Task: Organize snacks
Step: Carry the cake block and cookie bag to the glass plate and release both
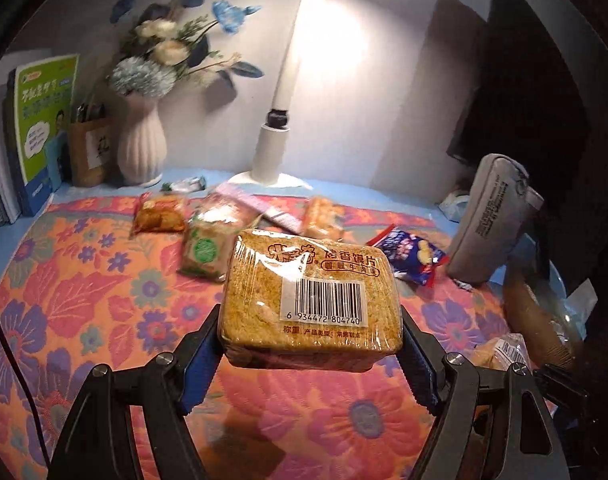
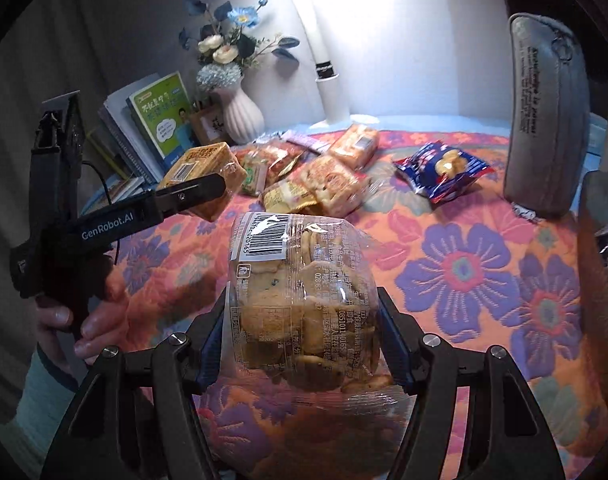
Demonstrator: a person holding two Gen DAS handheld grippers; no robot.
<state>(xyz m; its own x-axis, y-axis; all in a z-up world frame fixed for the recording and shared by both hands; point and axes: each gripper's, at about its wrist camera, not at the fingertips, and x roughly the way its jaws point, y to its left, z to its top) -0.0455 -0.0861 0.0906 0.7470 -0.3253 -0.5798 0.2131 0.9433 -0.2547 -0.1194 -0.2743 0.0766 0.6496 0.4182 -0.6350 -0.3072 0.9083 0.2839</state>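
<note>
Carrying two packs at once calls for steady wrists: each pack is pinched only across its lower end, so most of its length overhangs the fingers and a quick roll could lever it loose. I would judge it best to keep both packs level, clear of the loose snacks at the middle of the frames, and lower each flat onto its spot before letting the pads part.

The left gripper (image 1: 309, 330) stands about half open, its blue pads pressed on both sides of a toasted bun-slice pack (image 1: 309, 300), which is lifted off the floral tablecloth (image 1: 84, 300) at the centre of the left wrist view. The pack is a firm, squarish block of golden slices in tight clear film, with a white barcode label and red lettering on top; it should hold its shape.

The right gripper (image 2: 304, 334) is likewise roughly half open and clamps a clear bag of small biscuits (image 2: 304, 300), at the centre of the right wrist view. This bag is soft and crinkled, with loose film hanging below the pads, so it may sag or slip.

Further packs lie beyond, among them a blue-and-red packet (image 2: 441, 168); where the sorted ones go is hard to tell, though some seem gathered at the dim right edge.
</note>
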